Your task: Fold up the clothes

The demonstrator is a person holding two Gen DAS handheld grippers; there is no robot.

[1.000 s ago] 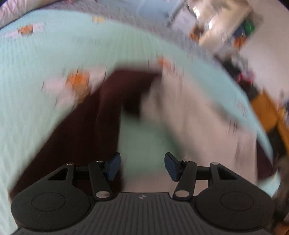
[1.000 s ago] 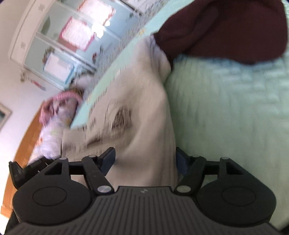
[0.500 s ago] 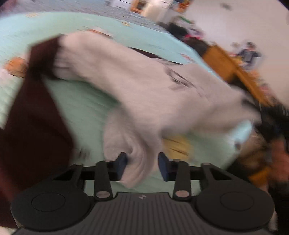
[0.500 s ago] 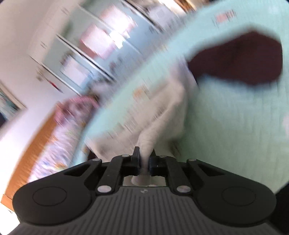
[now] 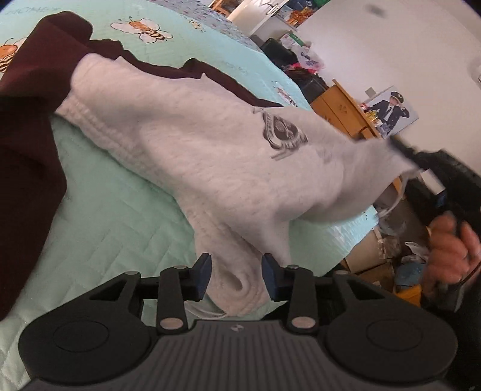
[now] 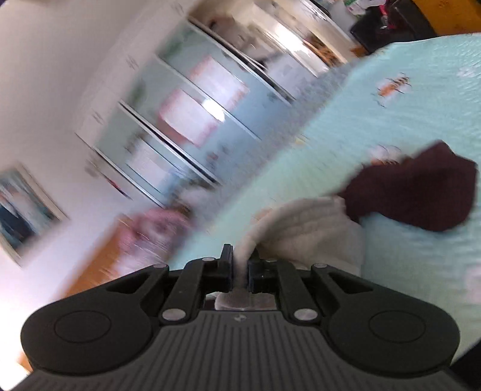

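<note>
While pinching one edge of the grey sweatshirt (image 5: 210, 156) in the closed right hand-held gripper (image 6: 240, 270), straddling its rolled near edge with the half-open left hand-held gripper (image 5: 236, 275) above the bed (image 5: 114, 210); likely lifting to spread, needing left closure.

mint bee-print quilt (image 5: 114, 210) | wooden cabinet (image 5: 345, 105) | framed portrait (image 5: 390, 109)

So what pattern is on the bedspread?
Bees on mint-green quilting, clearest in the left wrist view.

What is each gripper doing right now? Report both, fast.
Left gripper: open, fingers either side of a rolled edge of the grey sweatshirt, not clamped.
Right gripper: shut on the grey sweatshirt.
</note>
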